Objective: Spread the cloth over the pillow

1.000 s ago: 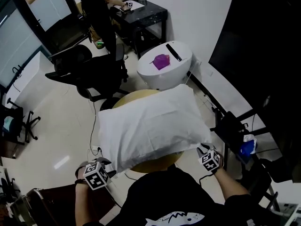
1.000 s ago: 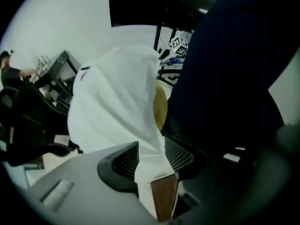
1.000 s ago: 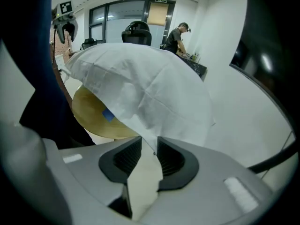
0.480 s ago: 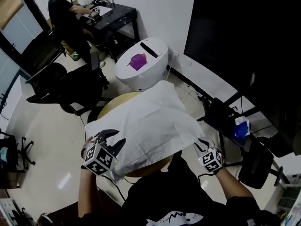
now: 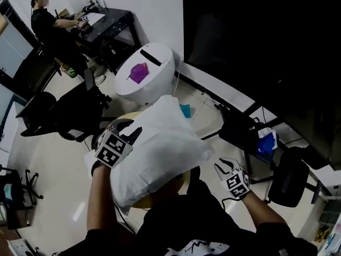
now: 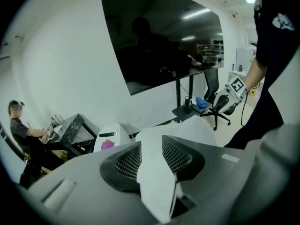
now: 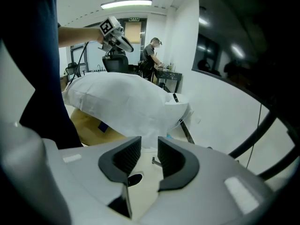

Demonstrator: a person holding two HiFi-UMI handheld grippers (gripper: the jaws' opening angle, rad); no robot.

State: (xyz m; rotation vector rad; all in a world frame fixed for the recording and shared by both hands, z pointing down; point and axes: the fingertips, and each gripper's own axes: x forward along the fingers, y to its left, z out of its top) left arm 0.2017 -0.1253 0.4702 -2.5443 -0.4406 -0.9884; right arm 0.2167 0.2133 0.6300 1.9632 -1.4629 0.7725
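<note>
The white cloth (image 5: 160, 148) lies bulged over the round wooden table (image 5: 181, 181); the pillow under it does not show apart from the cloth. My left gripper (image 5: 129, 134) is at the cloth's left edge, shut on a fold of it. In the left gripper view that fold (image 6: 154, 182) runs between the two mesh pads (image 6: 126, 161). My right gripper (image 5: 226, 164) hangs to the right of the table, off the cloth. In the right gripper view its jaws (image 7: 149, 156) stand apart with nothing between them, and the cloth (image 7: 126, 102) lies ahead.
A white rounded unit with a purple thing on top (image 5: 145, 73) stands behind the table. A black office chair (image 5: 58, 116) is at the left, with a person at a black desk (image 5: 50, 28) beyond. A stand with a blue object (image 5: 265, 143) and another chair (image 5: 290, 177) are at the right.
The left gripper rose from below the table's front left to the cloth's left edge and took hold of it. The cloth's right corner drew away from the right gripper. The head view swung.
</note>
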